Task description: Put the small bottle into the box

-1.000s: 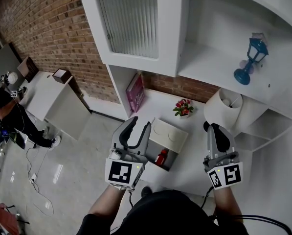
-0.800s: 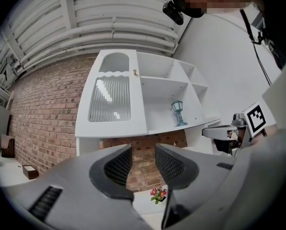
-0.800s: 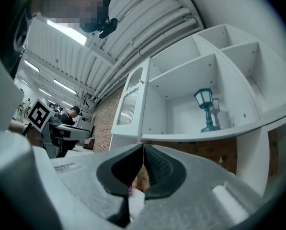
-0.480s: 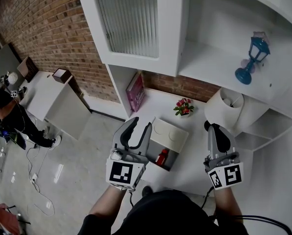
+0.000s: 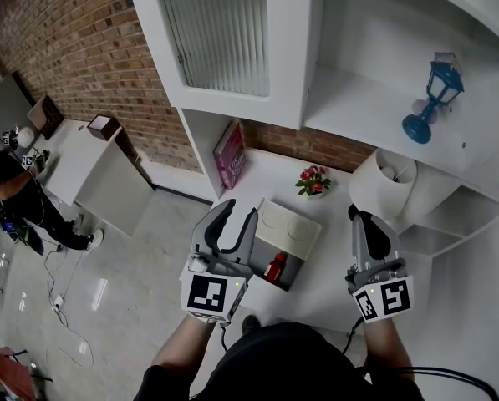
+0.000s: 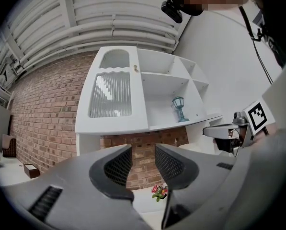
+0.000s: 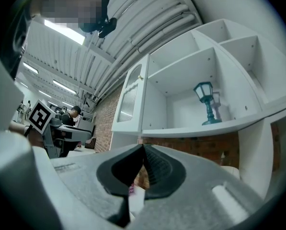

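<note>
Desk [image 5: 320, 295]: bottle [image 5: 276, 268] (red) beside fingers [image 5: 221, 222]

A blue lantern [image 5: 433, 98] stands on the shelf [image 5: 358, 111]. On the tabletop [image 5: 333, 253], a pink book [image 5: 229, 155] stands upright at the back left corner. Small flowers [image 5: 313, 181] sit near the back edge, with a white lampshade [image 5: 381, 184] to their right.

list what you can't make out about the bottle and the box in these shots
- Bottle: shows in the head view only, as a tiny red shape; cap and label are too small to read.
- Box: its left side is hidden behind the left gripper, and it is unclear whether the bottle sits inside it or just beside it.
- Both gripper views: the grippers' own bodies block the bottle and box.
- Book: title too small.
</note>
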A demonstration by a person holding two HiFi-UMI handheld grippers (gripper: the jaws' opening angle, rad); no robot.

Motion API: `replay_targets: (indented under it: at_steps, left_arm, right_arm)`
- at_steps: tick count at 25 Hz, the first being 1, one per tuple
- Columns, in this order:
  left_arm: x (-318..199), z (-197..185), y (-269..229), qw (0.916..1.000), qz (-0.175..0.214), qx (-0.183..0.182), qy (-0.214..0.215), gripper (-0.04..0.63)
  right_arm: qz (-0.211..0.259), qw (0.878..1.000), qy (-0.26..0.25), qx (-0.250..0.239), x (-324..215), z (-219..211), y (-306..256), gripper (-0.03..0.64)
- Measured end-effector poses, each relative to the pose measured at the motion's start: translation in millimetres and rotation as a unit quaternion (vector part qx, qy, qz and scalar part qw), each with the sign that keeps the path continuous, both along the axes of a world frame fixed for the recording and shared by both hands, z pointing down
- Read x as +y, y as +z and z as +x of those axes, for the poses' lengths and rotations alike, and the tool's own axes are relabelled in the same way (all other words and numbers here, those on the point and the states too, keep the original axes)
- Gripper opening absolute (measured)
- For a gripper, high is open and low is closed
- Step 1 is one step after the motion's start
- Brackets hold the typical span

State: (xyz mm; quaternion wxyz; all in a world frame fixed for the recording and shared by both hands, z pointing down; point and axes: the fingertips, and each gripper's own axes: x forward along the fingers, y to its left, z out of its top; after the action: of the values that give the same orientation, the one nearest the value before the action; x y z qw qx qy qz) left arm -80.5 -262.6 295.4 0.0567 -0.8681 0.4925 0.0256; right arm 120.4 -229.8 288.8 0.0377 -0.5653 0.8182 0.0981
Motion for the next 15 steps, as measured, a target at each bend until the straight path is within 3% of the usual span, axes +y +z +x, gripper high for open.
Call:
replay_targets:
  at_steps: [15]
  left_arm:
    - [-10.6, 8.3, 12.9, 0.9999, -0.009, -0.003, 0.007, 0.149]
  right_arm:
    - [-0.01, 1.0, 0.004, 0.0, -7.2, 8.1, 6.9, -0.002]
